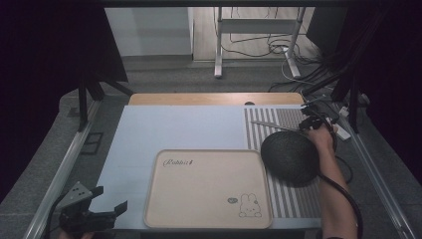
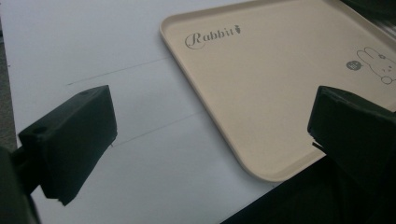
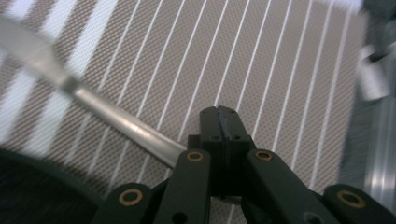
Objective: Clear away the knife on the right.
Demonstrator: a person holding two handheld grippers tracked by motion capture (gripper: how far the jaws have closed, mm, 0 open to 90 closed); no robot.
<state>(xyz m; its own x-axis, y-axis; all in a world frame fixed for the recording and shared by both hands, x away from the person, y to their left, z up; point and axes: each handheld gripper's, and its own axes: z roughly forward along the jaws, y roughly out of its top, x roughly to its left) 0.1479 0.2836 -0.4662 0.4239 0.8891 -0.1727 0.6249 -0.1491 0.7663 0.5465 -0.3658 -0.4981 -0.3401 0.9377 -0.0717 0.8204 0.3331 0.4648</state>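
Now the right tongs [image 3: 223,122], pressed together, pinch the knife [image 3: 116,122] handle on the striped mat [image 1: 293,194] at right. Next, probably: lift it toward the tray [image 1: 209,186]. Left tongs [image 1: 107,201] spread, lower left.

Knife [image 3: 116,119] handle end hidden behind the right tongs [image 3: 223,122].

Dark bowl [image 1: 290,157] blocks right; tray [image 1: 208,219] centre; mat [image 1: 169,127] beyond free.
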